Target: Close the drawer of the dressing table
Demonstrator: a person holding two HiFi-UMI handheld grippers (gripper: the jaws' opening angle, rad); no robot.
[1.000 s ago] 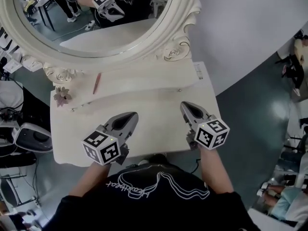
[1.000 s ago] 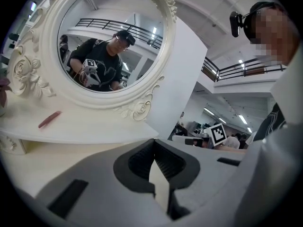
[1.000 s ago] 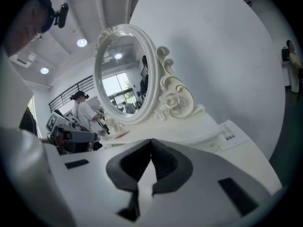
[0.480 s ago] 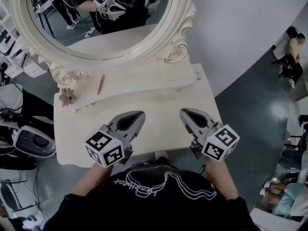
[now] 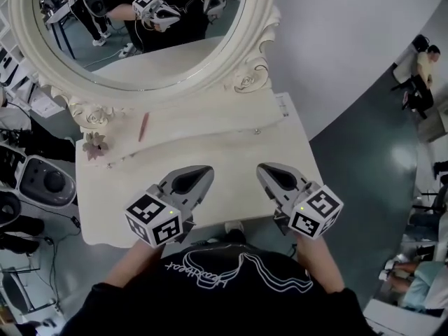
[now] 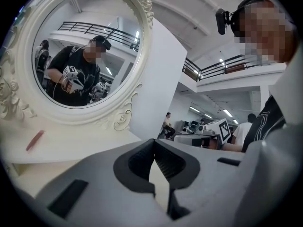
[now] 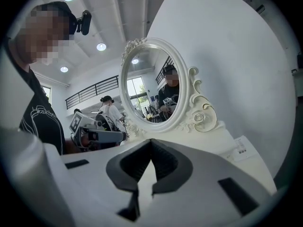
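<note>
The white dressing table (image 5: 231,145) stands under me, with its oval mirror (image 5: 140,26) at the back. Its tabletop's front edge and my body hide the drawer, so no drawer front shows. My left gripper (image 5: 203,170) hovers over the front left of the tabletop, shut with nothing in it. Level with it over the front right is my right gripper (image 5: 262,168), also shut and empty. In the left gripper view the jaws (image 6: 154,141) meet at their tips, pointing at the mirror (image 6: 85,56). The right gripper view shows the same closed tips (image 7: 151,141).
A thin red stick (image 5: 143,127) and a dried flower (image 5: 93,145) lie on the raised back ledge at the left. A paper tag (image 5: 281,105) lies at the back right corner. A grey machine (image 5: 45,182) stands on the floor to the left.
Both grippers rose a little off the tabletop and drew slightly back toward my body, then held still. Both stayed shut.
</note>
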